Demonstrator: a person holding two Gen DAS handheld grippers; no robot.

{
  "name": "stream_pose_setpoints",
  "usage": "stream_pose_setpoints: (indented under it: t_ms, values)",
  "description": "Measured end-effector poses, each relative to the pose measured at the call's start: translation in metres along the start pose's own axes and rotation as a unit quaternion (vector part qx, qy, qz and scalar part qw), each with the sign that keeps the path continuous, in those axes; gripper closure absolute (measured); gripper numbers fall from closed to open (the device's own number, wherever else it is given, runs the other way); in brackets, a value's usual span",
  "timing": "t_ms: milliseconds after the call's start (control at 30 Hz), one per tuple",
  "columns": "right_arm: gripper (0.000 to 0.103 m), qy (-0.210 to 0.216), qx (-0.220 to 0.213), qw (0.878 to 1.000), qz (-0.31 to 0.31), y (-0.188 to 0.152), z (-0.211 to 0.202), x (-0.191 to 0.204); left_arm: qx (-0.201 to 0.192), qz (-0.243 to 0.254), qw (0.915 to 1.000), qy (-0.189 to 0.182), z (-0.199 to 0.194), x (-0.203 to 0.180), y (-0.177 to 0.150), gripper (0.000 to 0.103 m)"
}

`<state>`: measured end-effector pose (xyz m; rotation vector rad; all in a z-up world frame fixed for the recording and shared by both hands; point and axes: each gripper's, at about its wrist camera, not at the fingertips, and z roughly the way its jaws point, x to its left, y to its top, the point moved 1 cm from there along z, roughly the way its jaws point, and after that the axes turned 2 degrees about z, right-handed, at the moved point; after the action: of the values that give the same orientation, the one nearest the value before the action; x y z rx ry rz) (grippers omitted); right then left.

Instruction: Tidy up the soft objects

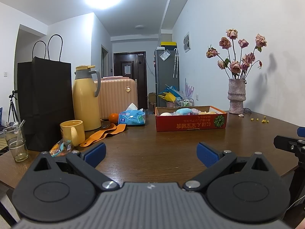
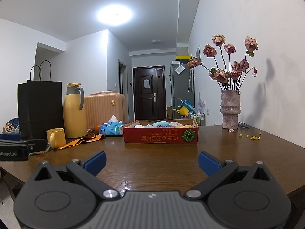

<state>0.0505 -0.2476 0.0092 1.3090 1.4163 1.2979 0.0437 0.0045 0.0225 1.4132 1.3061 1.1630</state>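
Observation:
A red cardboard box stands on the brown table, also in the right wrist view. Several soft toys lie in it, among them a blue one and pale ones. My left gripper is open and empty, low over the table's near side, well short of the box. My right gripper is open and empty too, also short of the box. The right gripper's edge shows at the far right of the left wrist view.
On the left stand a black paper bag, a yellow thermos, a yellow mug, a glass, orange strips, an orange and a blue tissue pack. A vase of dried roses stands far right, with yellow crumbs.

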Motion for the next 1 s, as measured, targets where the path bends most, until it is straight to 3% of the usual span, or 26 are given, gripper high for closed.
stream_pose_setpoints:
  t_ms: [1000]
  values:
    - [0.000, 0.000, -0.001, 1.000, 0.005, -0.0008, 0.0003, -0.0003, -0.006, 0.004, 1.0000, 0.000, -0.0030, -0.0004, 0.0006, 0.000]
